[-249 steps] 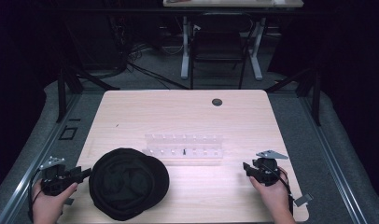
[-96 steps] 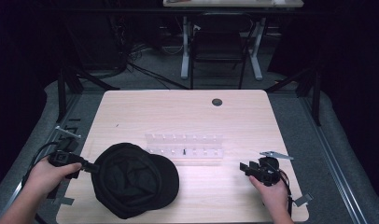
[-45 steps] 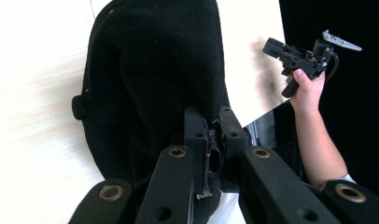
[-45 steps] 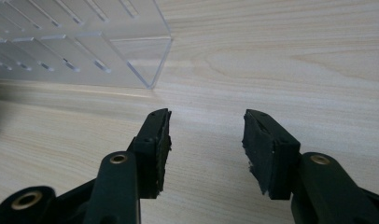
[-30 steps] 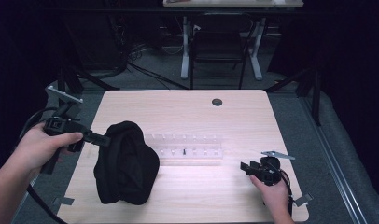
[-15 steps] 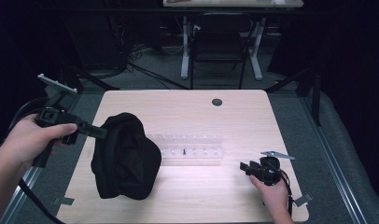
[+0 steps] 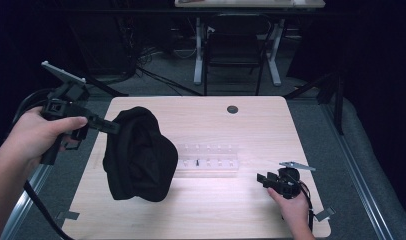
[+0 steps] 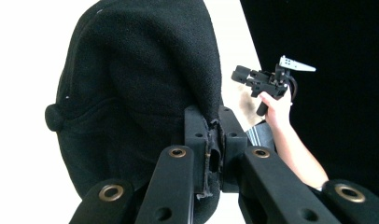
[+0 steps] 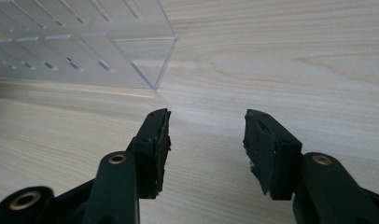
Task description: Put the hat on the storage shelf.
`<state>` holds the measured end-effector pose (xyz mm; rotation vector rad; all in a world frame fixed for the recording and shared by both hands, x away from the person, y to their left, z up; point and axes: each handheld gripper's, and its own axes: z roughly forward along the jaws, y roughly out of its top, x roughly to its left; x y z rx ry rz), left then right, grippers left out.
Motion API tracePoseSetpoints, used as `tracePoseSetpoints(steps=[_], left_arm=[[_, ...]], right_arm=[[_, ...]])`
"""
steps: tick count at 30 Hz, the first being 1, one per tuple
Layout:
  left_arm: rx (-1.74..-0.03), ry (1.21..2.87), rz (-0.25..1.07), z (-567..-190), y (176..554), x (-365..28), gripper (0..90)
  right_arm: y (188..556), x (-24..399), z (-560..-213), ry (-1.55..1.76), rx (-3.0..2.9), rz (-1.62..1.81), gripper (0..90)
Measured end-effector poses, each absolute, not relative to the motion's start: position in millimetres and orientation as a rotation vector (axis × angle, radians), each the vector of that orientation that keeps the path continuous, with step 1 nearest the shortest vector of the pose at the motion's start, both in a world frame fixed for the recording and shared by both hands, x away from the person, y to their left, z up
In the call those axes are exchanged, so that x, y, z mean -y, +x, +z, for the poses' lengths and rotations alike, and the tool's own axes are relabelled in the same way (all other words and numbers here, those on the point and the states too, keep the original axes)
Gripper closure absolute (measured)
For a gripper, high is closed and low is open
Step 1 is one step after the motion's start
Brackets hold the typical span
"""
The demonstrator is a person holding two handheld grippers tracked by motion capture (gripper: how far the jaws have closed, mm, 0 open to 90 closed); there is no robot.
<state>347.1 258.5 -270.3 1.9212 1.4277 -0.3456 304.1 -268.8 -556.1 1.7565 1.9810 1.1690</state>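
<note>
Pale wood table under dark surroundings carries a clear plastic organizer at its middle. Left of the organizer, the left gripper has its jaws clamped on the rim of a black cap, which hangs tilted, likely lifted for moving. Right of it, the right gripper rests low, jaws wide and empty

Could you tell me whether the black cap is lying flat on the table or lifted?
Lifted: the cap hangs from the left gripper, whose jaws pinch its edge; whether its lower edge touches the table, I cannot tell.
</note>
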Motion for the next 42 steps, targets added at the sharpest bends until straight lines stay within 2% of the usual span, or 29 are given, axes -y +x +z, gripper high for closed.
tracePoseSetpoints(steps=[17,27,34,42], left_arm=[[-1.47,1.859,-0.316,-266,376,-248,85.8],[-1.473,1.822,-0.309,-267,390,-239,85.8],[-1.468,1.806,-0.323,-270,401,-230,85.8],[-1.464,1.791,-0.328,-272,411,-217,85.8]], right_arm=[[305,264,-554,1.663,-2.013,1.212,42.5],[304,261,-552,1.625,-2.01,1.202,43.5],[302,259,-553,1.575,-2.055,1.137,50.3],[303,259,-553,1.592,-2.045,1.159,49.4]])
